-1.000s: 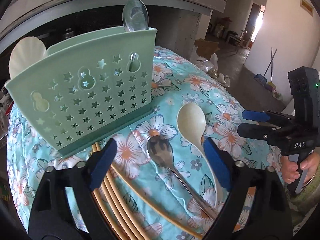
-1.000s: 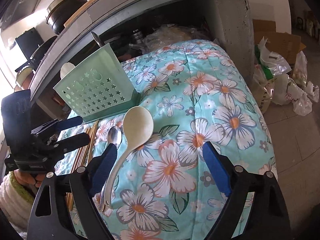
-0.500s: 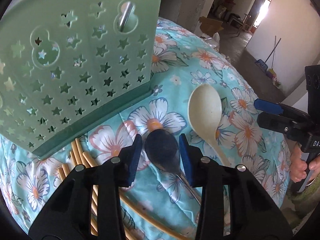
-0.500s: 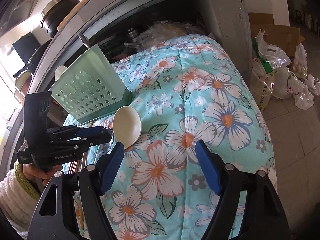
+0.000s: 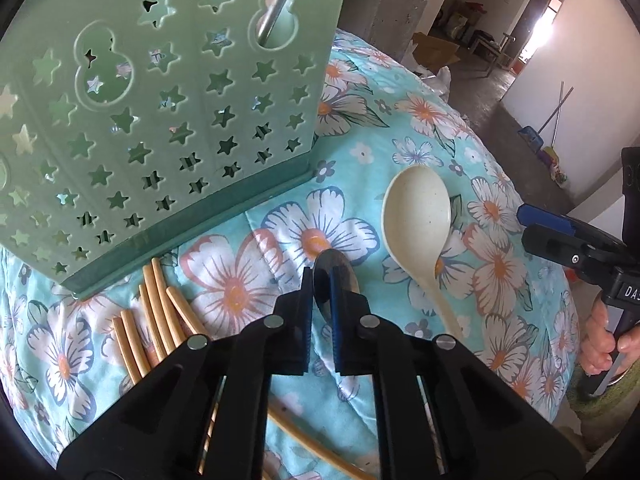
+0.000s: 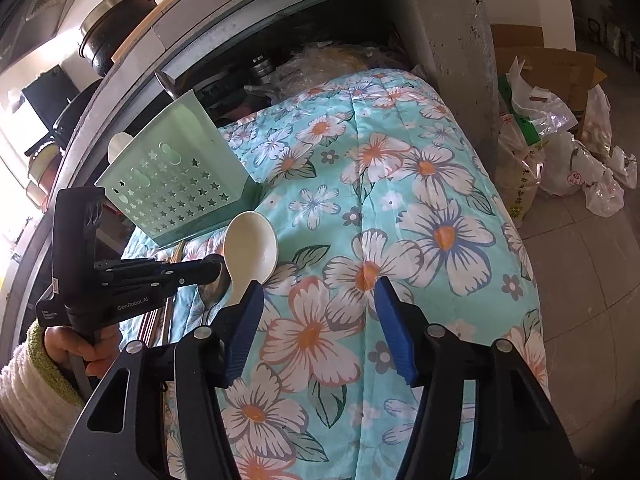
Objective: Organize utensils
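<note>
Two blue pads of your left gripper (image 5: 320,312) are clamped on the metal spoon (image 5: 335,280) — jaws all but together, its dark bowl poking out just past the tips, and the spoon down on the floral cloth (image 5: 420,128). Just to the right of that grip lies the cream plastic spoon (image 5: 416,216), bowl pointing away from you, handle running back toward your right side, clear of the pads. To the left of the fingers, the wooden chopsticks (image 5: 160,312) sit in a loose bundle, their ends right at the foot of the green utensil holder (image 5: 168,120). The holder stands ahead and to the left of the gripper, star cut-outs facing you, and a metal handle shows through one gourd-shaped hole near its top.

Over to your right gripper (image 6: 320,320) — its jaws have just been closing in, yet they stand apart with nothing but flowered cloth between them. The left blue pad (image 6: 244,324) sits at the cream spoon's handle; whether it touches, I cannot tell. From that camera your left gripper reaches in from the left, tips down by the metal spoon, a hand (image 6: 80,348) in a fuzzy sleeve on its grip. Beyond, a dark pot (image 6: 116,28) rests on the counter above, and plastic bags (image 6: 560,152) lie on the floor far right.
</note>
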Action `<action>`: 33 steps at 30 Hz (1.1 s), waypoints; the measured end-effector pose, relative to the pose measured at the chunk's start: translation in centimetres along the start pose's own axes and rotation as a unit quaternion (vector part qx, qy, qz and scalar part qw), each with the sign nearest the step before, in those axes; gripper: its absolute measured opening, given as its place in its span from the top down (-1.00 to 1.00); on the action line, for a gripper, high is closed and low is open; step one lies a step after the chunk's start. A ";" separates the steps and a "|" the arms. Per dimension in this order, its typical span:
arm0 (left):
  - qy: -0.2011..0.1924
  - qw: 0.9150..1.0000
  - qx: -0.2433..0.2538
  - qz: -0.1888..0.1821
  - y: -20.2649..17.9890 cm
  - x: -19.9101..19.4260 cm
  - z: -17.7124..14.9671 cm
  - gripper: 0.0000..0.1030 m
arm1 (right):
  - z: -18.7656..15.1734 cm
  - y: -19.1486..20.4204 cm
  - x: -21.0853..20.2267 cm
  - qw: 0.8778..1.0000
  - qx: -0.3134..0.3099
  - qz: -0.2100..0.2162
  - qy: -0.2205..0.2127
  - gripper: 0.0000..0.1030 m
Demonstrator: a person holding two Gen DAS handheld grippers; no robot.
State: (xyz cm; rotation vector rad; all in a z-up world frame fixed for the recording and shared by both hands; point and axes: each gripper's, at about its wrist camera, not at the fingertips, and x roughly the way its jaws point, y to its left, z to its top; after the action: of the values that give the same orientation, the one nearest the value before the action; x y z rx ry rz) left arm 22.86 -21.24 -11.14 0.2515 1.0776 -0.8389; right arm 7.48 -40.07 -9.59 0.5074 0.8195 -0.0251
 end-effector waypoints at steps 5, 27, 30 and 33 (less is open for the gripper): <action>-0.019 1.000 -0.019 -0.004 0.0 -1.8 -0.1 0.96 | 0.5 0.5 -0.3 1.000 -0.007 0.014 -0.002 0.11; -0.135 0.986 -0.096 -0.007 1.8 -13.4 -4.5 0.97 | 4.5 4.4 6.9 0.994 -0.079 0.006 0.069 0.35; -0.141 0.985 -0.102 -0.005 2.1 -14.1 -5.2 0.97 | 4.6 4.5 7.9 0.993 -0.090 -0.007 0.079 0.35; -0.145 0.984 -0.104 0.000 2.1 -14.1 -5.4 0.97 | 4.4 5.0 8.4 0.991 -0.102 -0.007 0.086 0.35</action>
State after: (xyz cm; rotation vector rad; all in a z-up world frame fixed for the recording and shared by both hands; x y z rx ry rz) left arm 17.78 -10.04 -2.19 -0.0470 0.8831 -0.7300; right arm 17.38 -36.19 -10.94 0.3124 0.9827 0.0896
